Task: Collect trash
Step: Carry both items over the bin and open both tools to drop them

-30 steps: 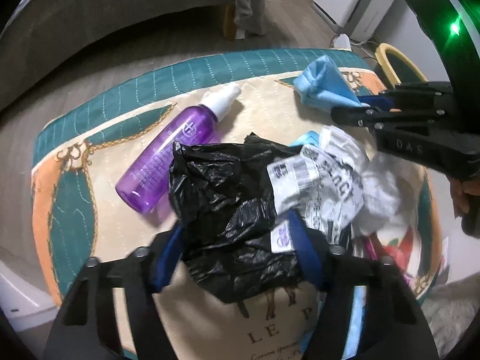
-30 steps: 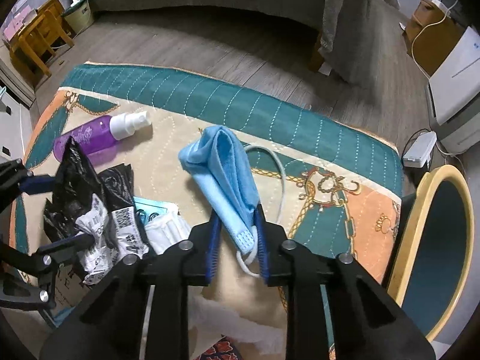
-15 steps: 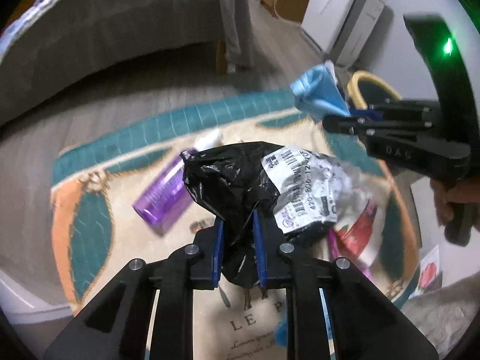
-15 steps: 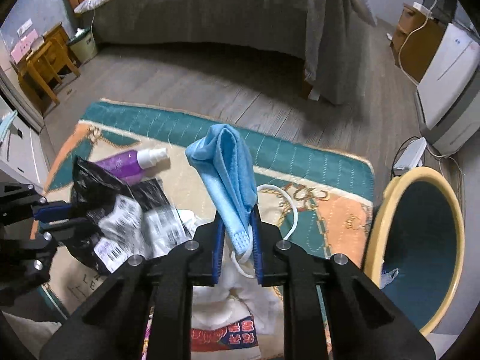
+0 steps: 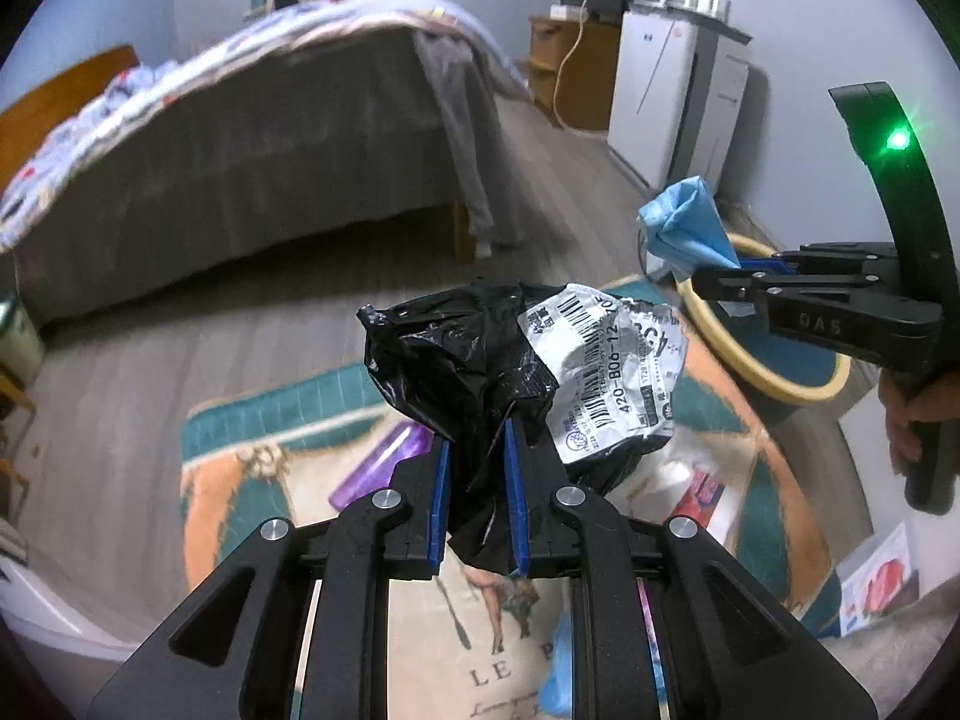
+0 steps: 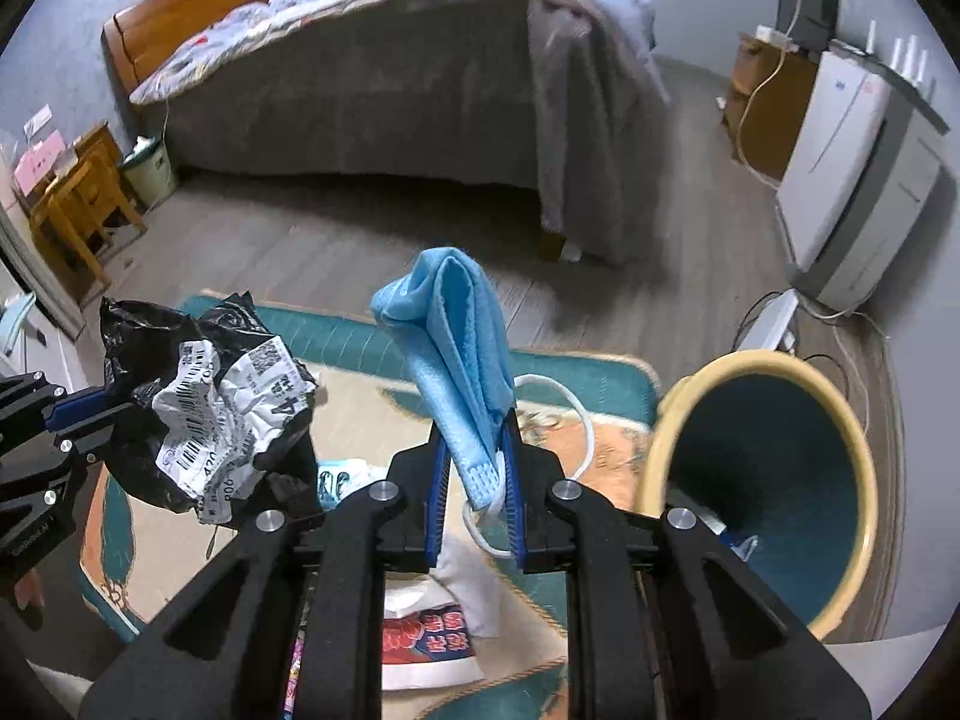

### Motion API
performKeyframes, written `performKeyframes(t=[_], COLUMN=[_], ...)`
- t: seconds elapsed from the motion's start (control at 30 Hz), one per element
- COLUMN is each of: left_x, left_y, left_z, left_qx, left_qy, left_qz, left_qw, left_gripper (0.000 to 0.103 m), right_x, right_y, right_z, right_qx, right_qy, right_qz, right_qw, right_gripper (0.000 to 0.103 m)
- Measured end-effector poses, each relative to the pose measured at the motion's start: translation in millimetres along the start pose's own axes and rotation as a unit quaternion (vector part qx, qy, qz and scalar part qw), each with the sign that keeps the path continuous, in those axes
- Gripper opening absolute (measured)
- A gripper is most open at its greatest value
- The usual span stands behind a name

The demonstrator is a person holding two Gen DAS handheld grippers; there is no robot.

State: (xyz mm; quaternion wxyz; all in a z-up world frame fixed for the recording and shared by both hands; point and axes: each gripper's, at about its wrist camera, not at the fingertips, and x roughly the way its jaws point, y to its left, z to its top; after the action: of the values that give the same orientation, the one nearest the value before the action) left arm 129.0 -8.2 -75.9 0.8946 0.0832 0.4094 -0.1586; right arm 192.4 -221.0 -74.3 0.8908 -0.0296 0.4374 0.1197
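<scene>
My left gripper (image 5: 474, 444) is shut on a crumpled black plastic bag (image 5: 444, 360) with a white barcode label (image 5: 612, 372) stuck to it, held up above the patterned mat (image 5: 240, 504). My right gripper (image 6: 474, 420) is shut on a folded blue face mask (image 6: 456, 324), and its white ear loop (image 6: 576, 408) hangs to the right. A yellow-rimmed bin (image 6: 864, 480) with a dark blue inside stands just right of the right gripper. In the left wrist view the right gripper (image 5: 714, 282) holds the mask (image 5: 684, 222) over the bin's near rim (image 5: 804, 393).
A purple spray bottle (image 5: 384, 462) lies on the mat below the bag. Printed wrappers (image 6: 420, 636) and white paper lie under the right gripper. A grey-covered bed (image 6: 390, 78), a white appliance (image 6: 852, 180) and a wooden cabinet (image 6: 762, 114) stand beyond on the wood floor.
The left jaws closed on the black bag and lifted it off the mat. The right gripper rose with the blue mask, and the bin came into view beside it.
</scene>
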Motion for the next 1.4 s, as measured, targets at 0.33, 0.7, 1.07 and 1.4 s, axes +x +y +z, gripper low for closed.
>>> performKeyframes(t=[0.33,0.7,1.07,1.4], left_x=[-19,-31,-20,16], left_y=[-29,-67,-115,-176], left_z=[20,36,60,73], left_qx=[-0.011,0.015,0.025,0.060], left_qy=[-0.038,-0.053,-0.060,-0.046], left_qz=[-0.020,0.000,-0.014,-0.043], left_qw=[0.9990,0.9985,0.9978,0.9963], left_gripper=[0.018,0.018,0.018,0.018], right_x=[-30,-47,-48,-36], right_y=[-36,-84,-158,-216], right_z=[-7,-20,-48,-80], right_qx=[0.043,0.084,0.180,0.244], right_qy=[-0.026,-0.039,-0.037,-0.012], right_qz=[-0.006,-0.033,-0.081,-0.115], right_qw=[0.999,0.995,0.980,0.963], right_gripper=[0.016,0.016,0.016,0.016])
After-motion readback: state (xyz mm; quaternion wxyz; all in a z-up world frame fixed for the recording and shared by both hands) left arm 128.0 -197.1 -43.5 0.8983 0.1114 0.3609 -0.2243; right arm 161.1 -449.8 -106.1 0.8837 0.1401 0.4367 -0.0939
